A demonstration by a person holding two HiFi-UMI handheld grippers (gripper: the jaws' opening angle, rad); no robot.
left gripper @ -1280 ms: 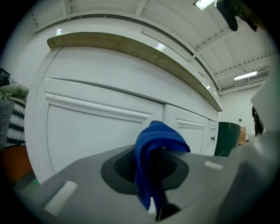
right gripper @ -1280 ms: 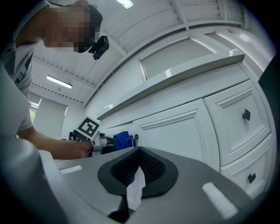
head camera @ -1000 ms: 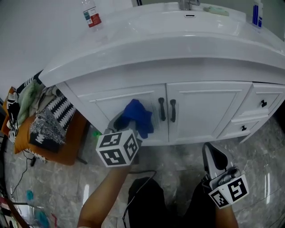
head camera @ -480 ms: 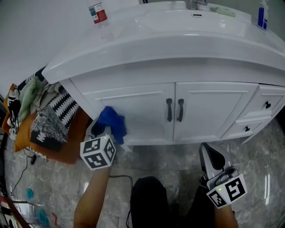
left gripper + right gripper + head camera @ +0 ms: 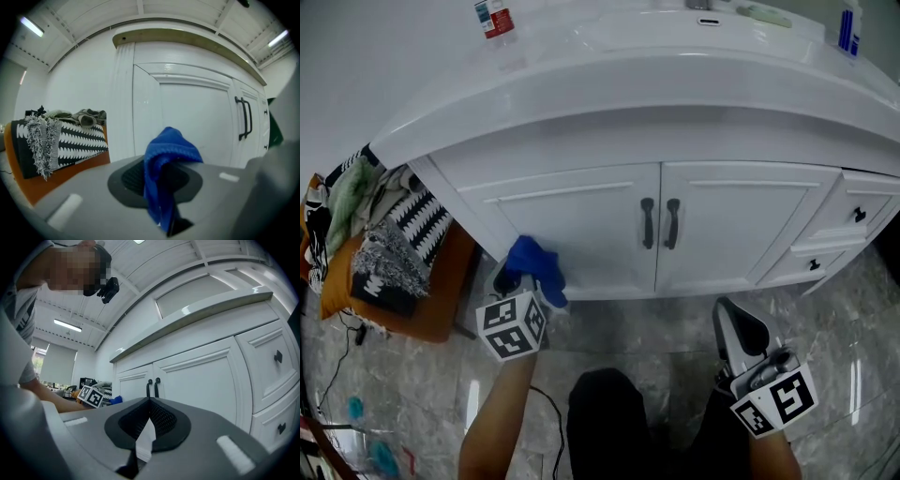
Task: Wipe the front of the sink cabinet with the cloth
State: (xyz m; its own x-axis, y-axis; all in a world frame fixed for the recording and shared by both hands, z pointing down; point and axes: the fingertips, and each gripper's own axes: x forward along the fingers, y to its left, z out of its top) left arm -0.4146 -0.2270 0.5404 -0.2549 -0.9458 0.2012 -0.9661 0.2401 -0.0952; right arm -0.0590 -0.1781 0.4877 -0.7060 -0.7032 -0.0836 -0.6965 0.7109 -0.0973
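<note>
sink cabinet [image 5: 727, 225]: white, two panelled doors in the middle of the head view, two dark bar handles [image 5: 648, 223] side by side at the seam; small drawers [image 5: 855, 215] with dark knobs at the right.
left gripper [image 5: 518, 275]: lower left of the head view, marker cube toward the camera, jaws clamped on the blue cloth [image 5: 165, 157].
blue cloth: bunched and pinched between the left jaws, one fold hanging down over them; at the lower left corner of the left door [image 5: 572, 220], close to the cabinet's left edge; contact with the door face not clear in either view.
right gripper [image 5: 143, 430]: jaws together, nothing held; low at the lower right of the head view, well apart from the cabinet, pointed toward the doors.
countertop [image 5: 675, 75]: white, curved front edge overhanging the doors; bottle [image 5: 491, 19] with a red label at its upper left.
left of the cabinet: heap of patterned fabrics [image 5: 389, 239], one with a black-and-white zigzag print, on an orange seat [image 5: 441, 309].
floor [image 5: 637, 328]: glossy grey marbled tile.
person: forearm [image 5: 502, 412] below the left marker cube, dark trousers [image 5: 609, 422] at bottom centre.
</note>
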